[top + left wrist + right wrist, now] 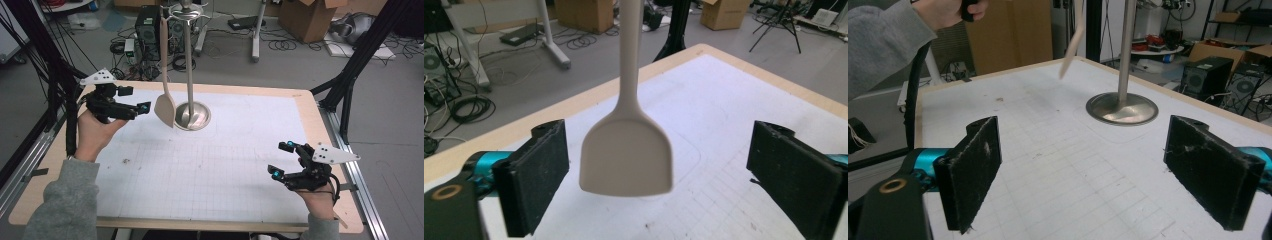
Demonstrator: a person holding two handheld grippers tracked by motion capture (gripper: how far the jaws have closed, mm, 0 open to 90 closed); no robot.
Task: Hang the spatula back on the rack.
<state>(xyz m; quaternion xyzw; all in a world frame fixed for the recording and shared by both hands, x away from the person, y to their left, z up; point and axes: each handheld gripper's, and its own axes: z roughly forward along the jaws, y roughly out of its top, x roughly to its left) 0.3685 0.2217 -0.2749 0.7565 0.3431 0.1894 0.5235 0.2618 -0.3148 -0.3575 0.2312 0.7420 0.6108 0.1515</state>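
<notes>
A beige spatula (165, 107) hangs by its handle from the top of a metal stand (191, 116) at the back middle of the table. My left gripper (135, 99) is held just left of the spatula's blade and is open. In the left gripper view the blade (626, 155) hangs ahead of and between the two wide-apart pads (534, 180), touching neither. My right gripper (281, 160) hovers open near the table's front right with nothing between its jaws. The right gripper view has the stand's base (1121, 109) and the spatula (1070, 47) farther off.
A white gridded mat (210, 160) covers the wooden table (320, 130). Black frame posts (350, 65) stand at both sides. Cables, a computer tower (148, 30) and cardboard boxes (310, 17) lie on the floor beyond the far edge.
</notes>
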